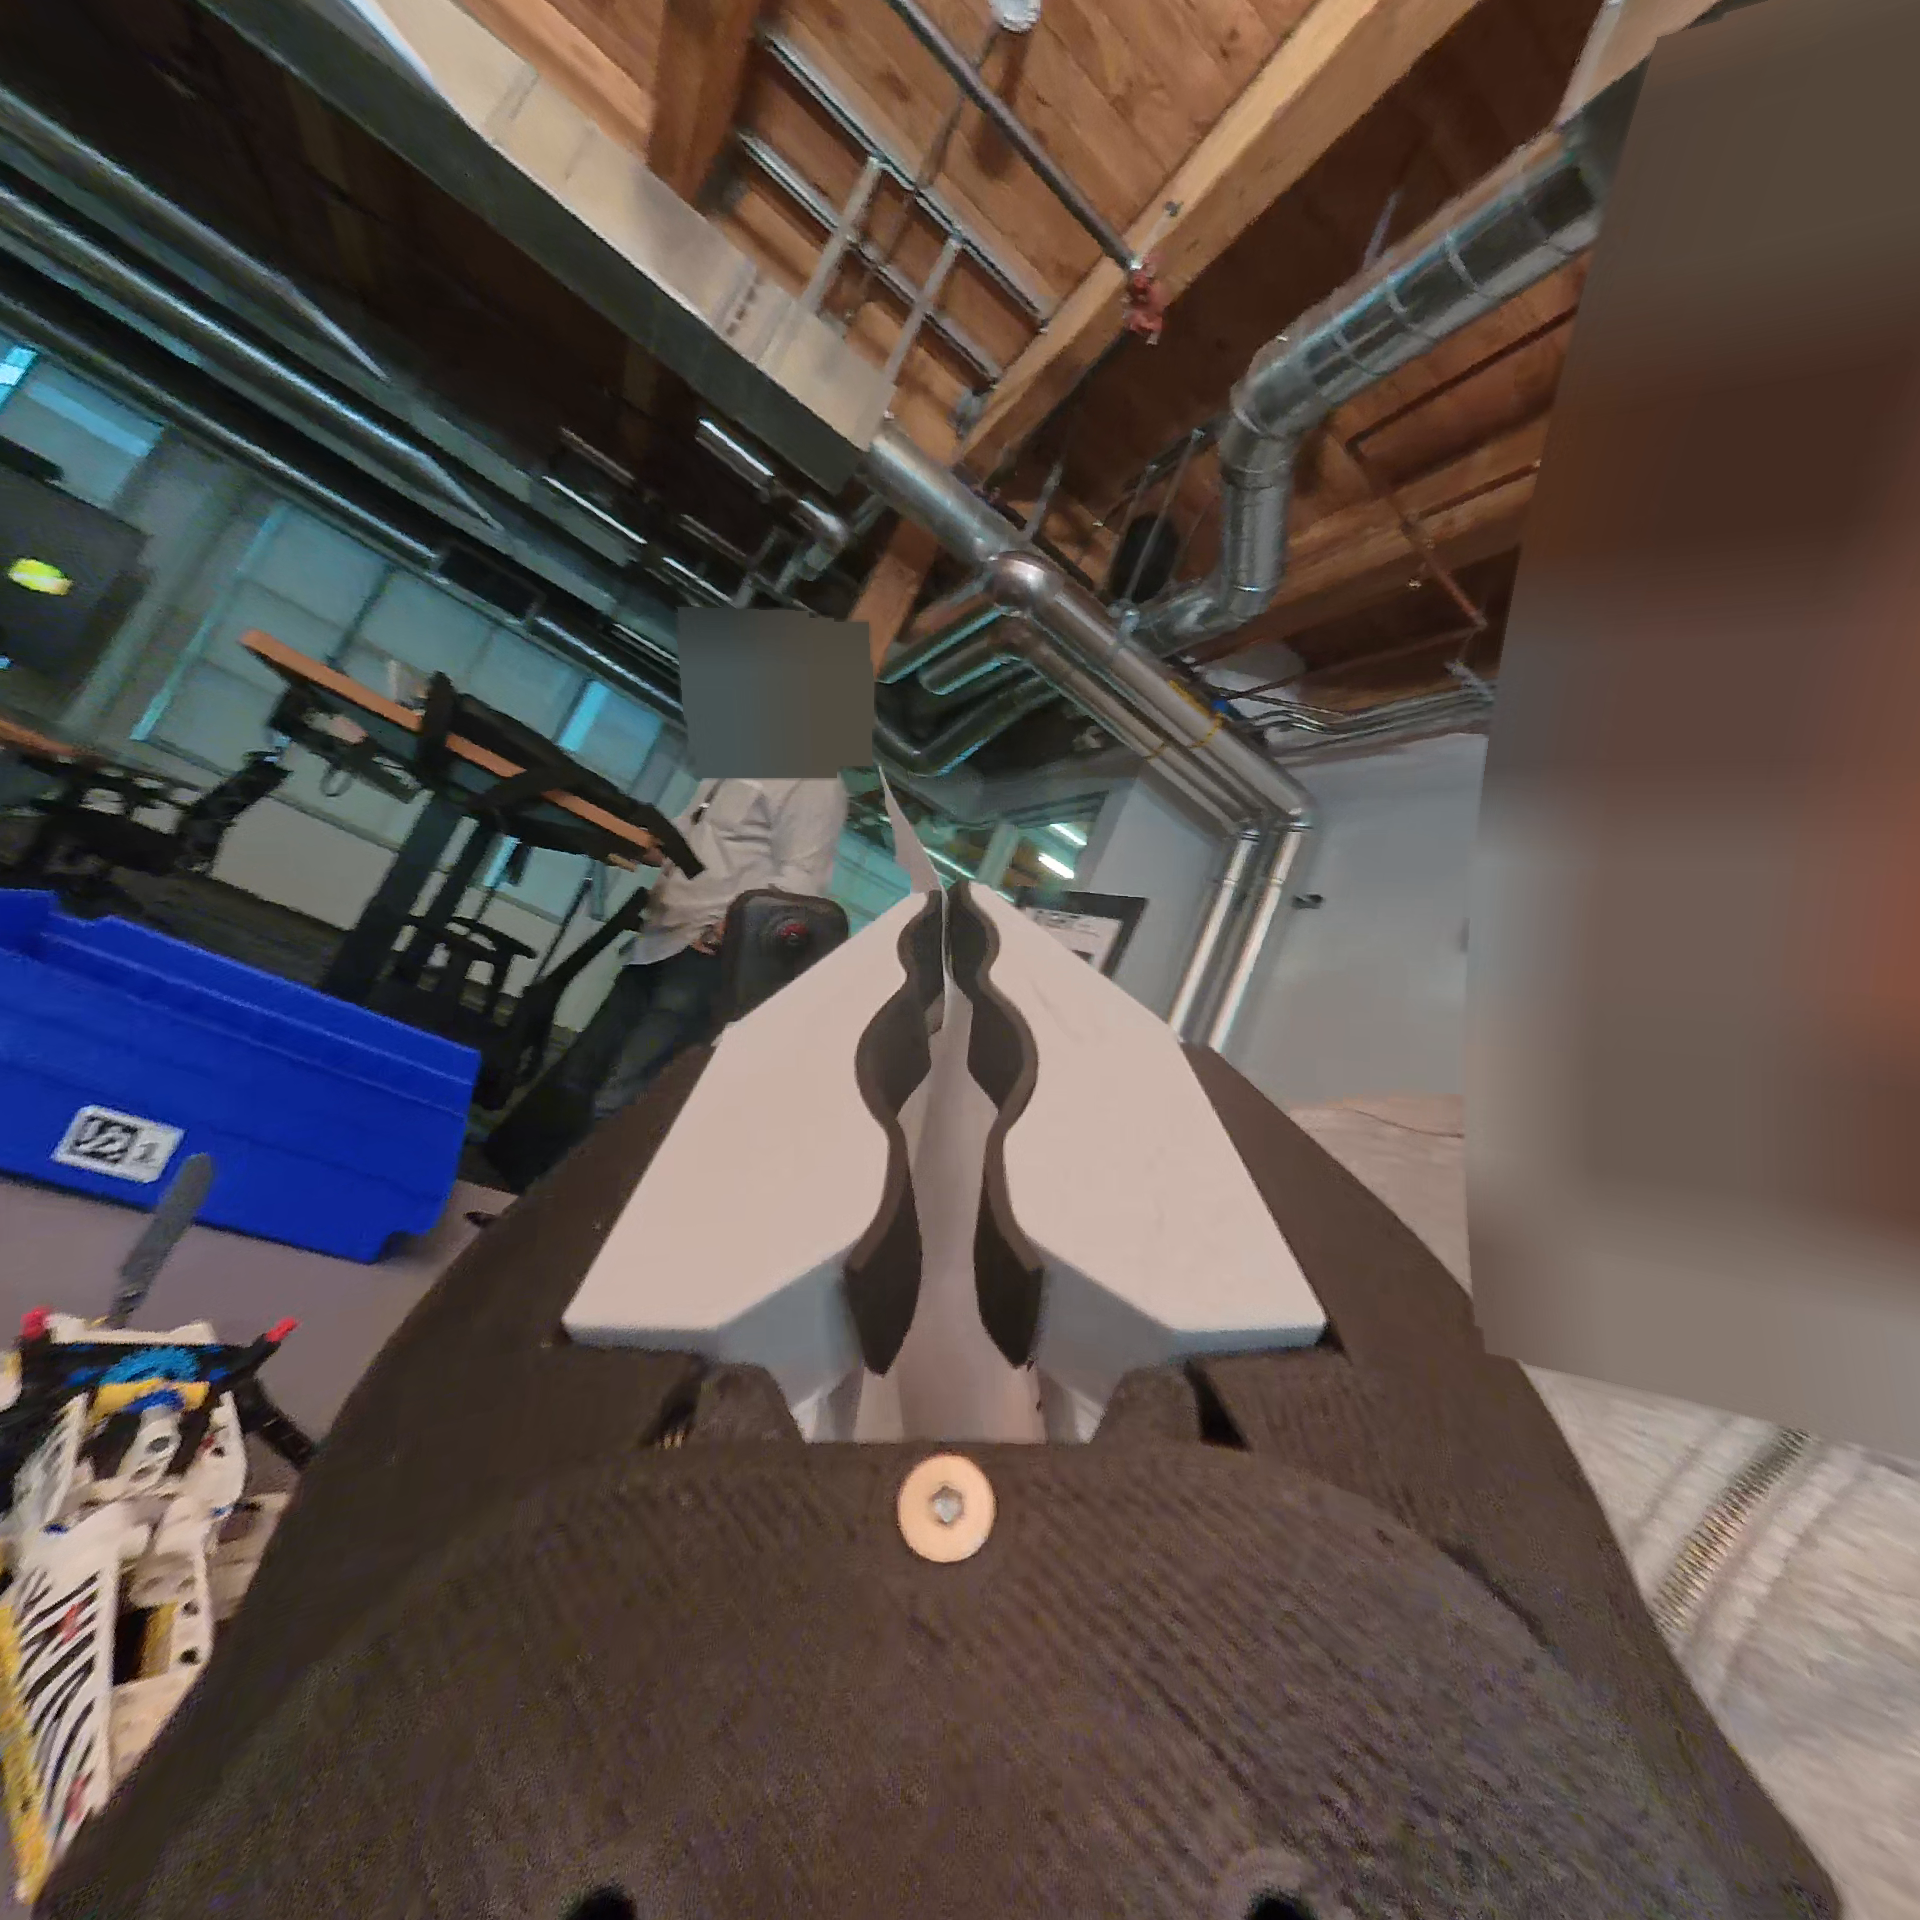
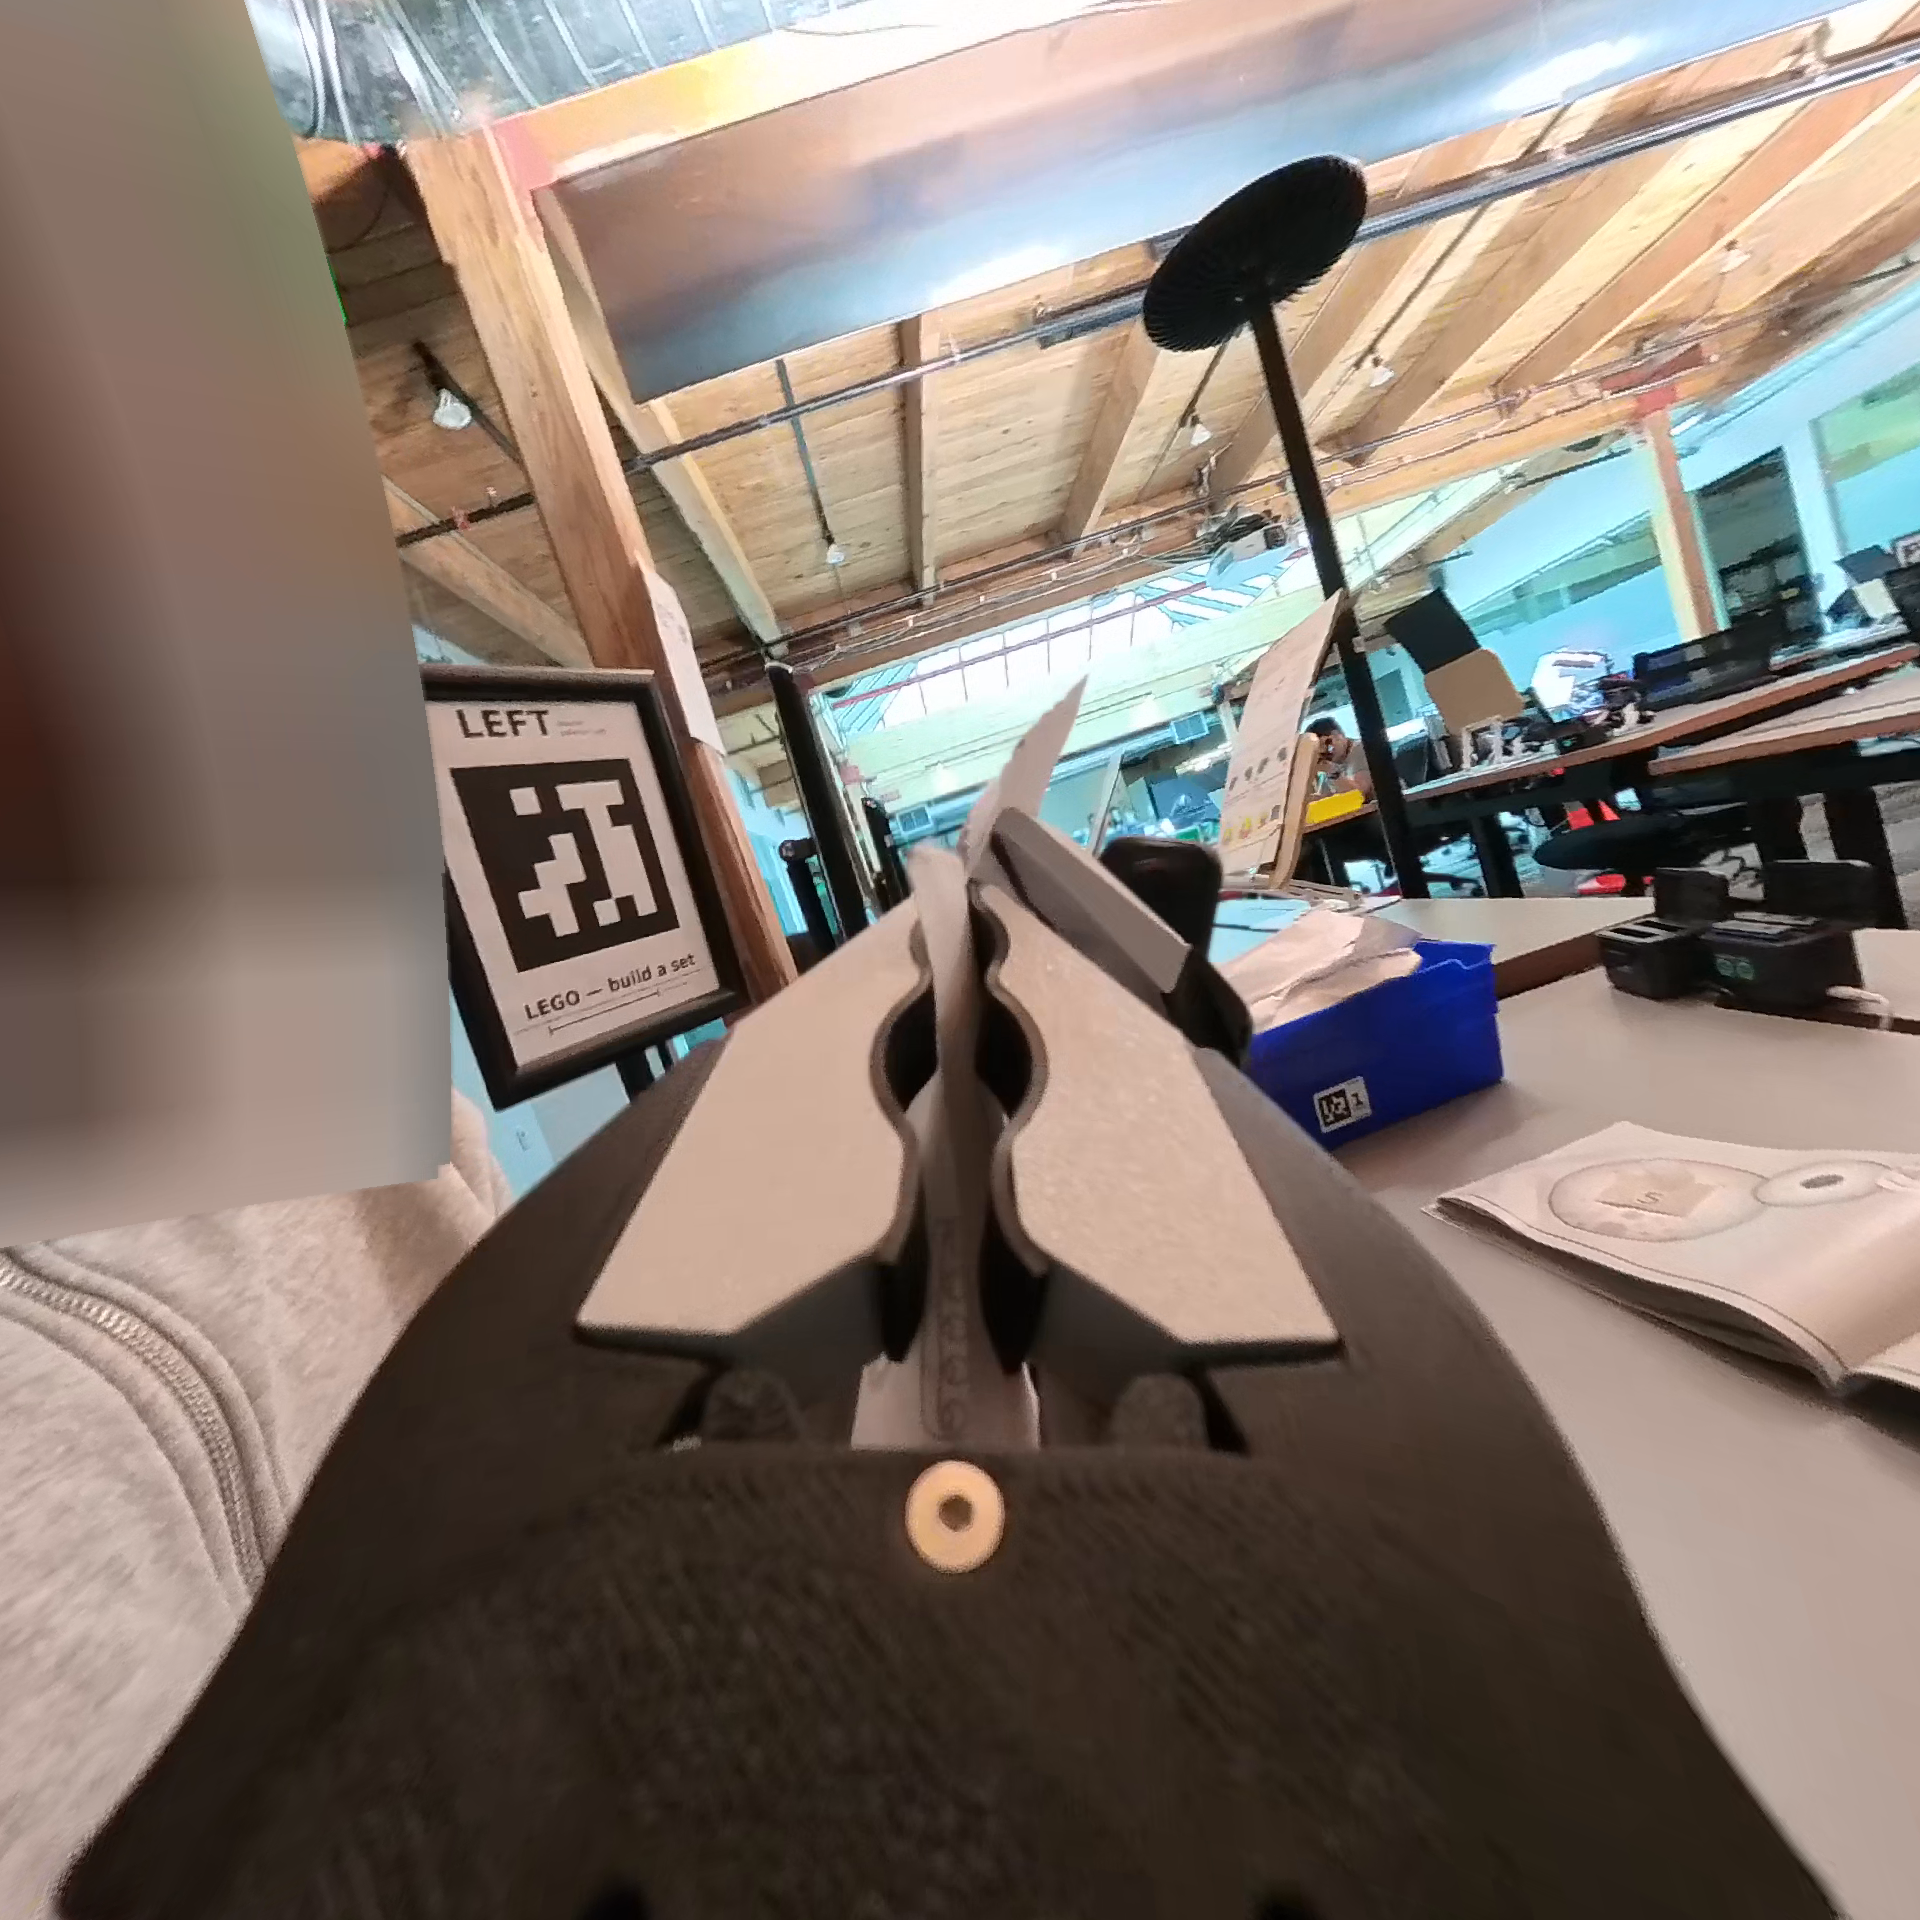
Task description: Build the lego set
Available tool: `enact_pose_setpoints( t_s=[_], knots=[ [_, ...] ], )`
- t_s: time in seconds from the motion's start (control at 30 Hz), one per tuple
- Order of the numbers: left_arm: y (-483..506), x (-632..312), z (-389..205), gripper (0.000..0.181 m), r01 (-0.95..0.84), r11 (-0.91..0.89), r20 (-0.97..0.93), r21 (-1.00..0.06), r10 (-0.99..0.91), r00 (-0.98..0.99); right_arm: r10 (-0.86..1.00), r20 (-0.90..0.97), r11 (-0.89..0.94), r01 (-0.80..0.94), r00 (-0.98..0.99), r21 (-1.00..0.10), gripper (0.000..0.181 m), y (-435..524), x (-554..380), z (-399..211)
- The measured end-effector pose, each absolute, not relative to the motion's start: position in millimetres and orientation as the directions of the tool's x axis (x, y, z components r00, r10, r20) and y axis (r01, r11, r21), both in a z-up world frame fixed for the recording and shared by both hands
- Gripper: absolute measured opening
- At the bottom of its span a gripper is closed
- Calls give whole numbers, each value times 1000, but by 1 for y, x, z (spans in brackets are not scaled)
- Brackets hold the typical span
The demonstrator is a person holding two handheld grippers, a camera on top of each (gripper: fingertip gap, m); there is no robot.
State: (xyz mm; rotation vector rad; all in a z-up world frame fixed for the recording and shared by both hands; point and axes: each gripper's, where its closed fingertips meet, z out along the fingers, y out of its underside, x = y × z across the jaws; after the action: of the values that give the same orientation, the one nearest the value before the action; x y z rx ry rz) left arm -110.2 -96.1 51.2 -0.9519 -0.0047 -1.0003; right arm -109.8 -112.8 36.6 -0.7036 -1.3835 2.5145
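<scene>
Left wrist view: left gripper [image 1: 948,896] pinches a thin white sheet [image 1: 914,831] edge-on, upright, while right gripper [image 2: 971,868] clamps the same sheet, lego model [image 1: 114,1475] low beside the left.

table [image 2: 1714,1538]: we see bare room right of booklet [image 2: 1704,1247] | blocked: blue bin [image 2: 1382,1039] behind it, framed sign [image 2: 582,873] left | model [image 1: 104,1475] and bin low left in left view
</scene>
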Motion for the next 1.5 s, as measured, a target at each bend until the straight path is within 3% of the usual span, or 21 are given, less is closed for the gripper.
enact_pose_setpoints(
  t_s=[0.63,0.73,0.8,1.03,1.1,1.17,1.3,1.43,1.5],
  knots=[
    [-87,-131,40,0,687,249,473,-683,-567,675,550,-345,-527,4,-761,-850,0,-105,-130,23],
    [-132,-178,53,0,723,419,485,-549,-545,684,564,-343,-546,-28,-751,-837,0,-95,-123,22],
    [-153,-199,51,0,633,460,463,-622,-435,772,582,-332,-514,-19,-743,-857,0,-96,-124,15],
    [-157,-193,57,0,567,422,408,-707,-411,815,544,-340,-505,25,-767,-863,0,-100,-130,16],
    [-152,-194,52,13,542,387,407,-746,-379,831,541,-362,-520,36,-760,-853,0,-94,-131,14],
    [-146,-197,47,44,534,354,427,-767,-339,838,534,-378,-542,37,-757,-840,0,-86,-131,14],
    [-129,-202,27,88,555,264,481,-789,-298,825,515,-383,-594,3,-767,-804,0,-69,-126,24],
    [-107,-175,6,88,645,42,557,-763,-462,690,505,-373,-634,-41,-778,-773,0,-57,-121,32],
    [-102,-160,4,70,663,-13,560,-749,-546,623,495,-370,-654,-57,-786,-754,0,-55,-119,33]
  ],
)
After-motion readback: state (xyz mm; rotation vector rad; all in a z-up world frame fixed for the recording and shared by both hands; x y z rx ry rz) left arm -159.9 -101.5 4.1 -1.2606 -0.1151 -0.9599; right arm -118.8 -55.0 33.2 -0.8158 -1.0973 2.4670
